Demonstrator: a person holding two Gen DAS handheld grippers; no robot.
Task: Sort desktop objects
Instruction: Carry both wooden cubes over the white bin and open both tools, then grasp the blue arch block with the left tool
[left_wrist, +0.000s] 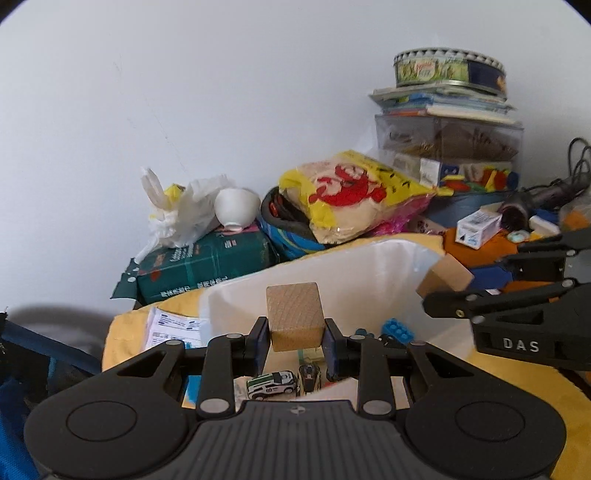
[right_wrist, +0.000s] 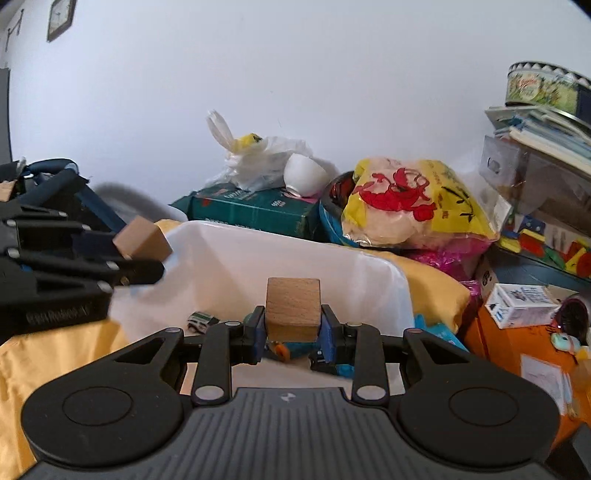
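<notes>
Each gripper carries a pale wooden cube above a white bin (left_wrist: 373, 266) (right_wrist: 236, 251). In the left wrist view my left gripper (left_wrist: 295, 332) is shut on one cube (left_wrist: 294, 314), which is pinched between the blue pads. At the right of that view my right gripper (left_wrist: 465, 278) holds the second cube (left_wrist: 445, 277) over the bin's right rim. The right wrist view shows the right gripper (right_wrist: 293, 326) shut on its cube (right_wrist: 293, 308), and the left gripper (right_wrist: 138, 254) at the left with its cube (right_wrist: 142, 236). Inside the bin lie toy cars (left_wrist: 271, 384) (right_wrist: 201, 319) and a blue brick (left_wrist: 397, 328).
The bin sits on a yellow cloth (right_wrist: 432, 291). Behind it, against the wall, are a green package (left_wrist: 207, 264), a white bowl (left_wrist: 236, 206), a plastic bag (left_wrist: 184, 210) and a yellow bag with red print (left_wrist: 354, 195). A tin-topped stack (left_wrist: 448, 110) and a small white box (right_wrist: 524, 304) stand at the right.
</notes>
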